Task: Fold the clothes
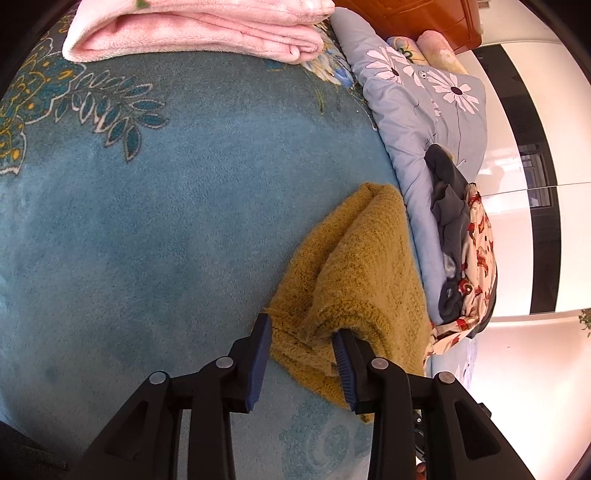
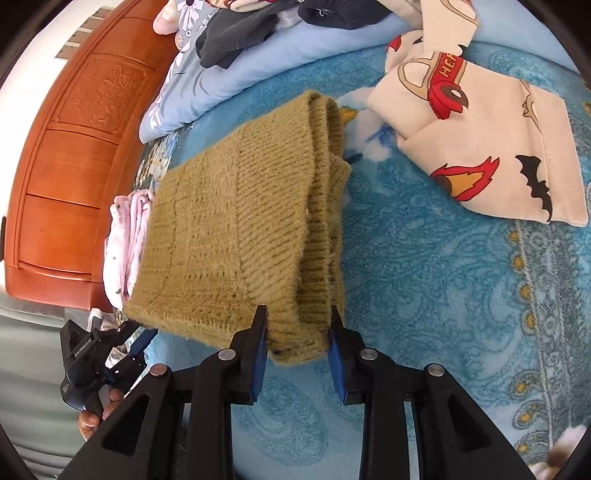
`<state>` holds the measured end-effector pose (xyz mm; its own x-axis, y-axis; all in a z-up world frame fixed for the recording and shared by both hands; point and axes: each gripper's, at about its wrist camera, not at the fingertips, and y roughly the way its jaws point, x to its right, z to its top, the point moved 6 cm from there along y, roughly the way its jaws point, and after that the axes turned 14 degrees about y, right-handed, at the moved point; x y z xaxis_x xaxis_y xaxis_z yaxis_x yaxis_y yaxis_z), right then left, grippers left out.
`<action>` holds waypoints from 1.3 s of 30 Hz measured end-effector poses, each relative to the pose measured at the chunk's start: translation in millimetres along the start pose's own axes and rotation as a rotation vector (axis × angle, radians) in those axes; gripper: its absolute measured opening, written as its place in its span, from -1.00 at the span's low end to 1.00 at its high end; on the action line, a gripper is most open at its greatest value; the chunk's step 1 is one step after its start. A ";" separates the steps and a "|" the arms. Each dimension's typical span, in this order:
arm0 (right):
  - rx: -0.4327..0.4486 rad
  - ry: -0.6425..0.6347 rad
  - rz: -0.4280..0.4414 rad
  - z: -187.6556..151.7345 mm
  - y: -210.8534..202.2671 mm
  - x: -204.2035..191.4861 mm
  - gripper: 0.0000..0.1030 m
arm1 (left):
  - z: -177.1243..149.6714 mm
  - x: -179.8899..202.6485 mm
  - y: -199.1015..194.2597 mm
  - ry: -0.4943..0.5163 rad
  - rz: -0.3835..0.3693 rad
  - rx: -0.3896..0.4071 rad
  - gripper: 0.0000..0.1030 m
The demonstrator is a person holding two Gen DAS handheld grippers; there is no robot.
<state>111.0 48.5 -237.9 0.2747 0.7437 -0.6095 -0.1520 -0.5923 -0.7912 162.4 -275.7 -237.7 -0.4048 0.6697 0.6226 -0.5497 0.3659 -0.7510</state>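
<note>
The mustard knit sweater [image 2: 240,236], folded, hangs lifted above the blue bedspread [image 2: 424,295]. The right gripper [image 2: 297,332] pinches its thick ribbed hem between half-closed jaws. The left gripper [image 1: 303,343], jaws about as wide, clamps the opposite bunched edge (cartoon-print fabric [image 2: 480,147] lies toward the bedspread's far edge).

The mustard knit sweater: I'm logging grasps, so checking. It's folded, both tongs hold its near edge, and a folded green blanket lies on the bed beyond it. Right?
Not quite. The blanket is pink, not green, as the left wrist view shows. The rest holds: the mustard knit sweater is folded, and the left tongs and right tongs each hold its near edge.
</note>
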 end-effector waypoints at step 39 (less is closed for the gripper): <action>0.039 0.077 0.083 44.8 35.3 -5.9 0.16 | 14.8 -5.7 52.8 0.012 -0.122 -0.079 0.80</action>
<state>61.4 37.0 -264.5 0.3317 0.6655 -0.6687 -0.2138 -0.6373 -0.7403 124.8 -269.7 -277.6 -0.3298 0.6248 0.7077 -0.5349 0.4940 -0.6855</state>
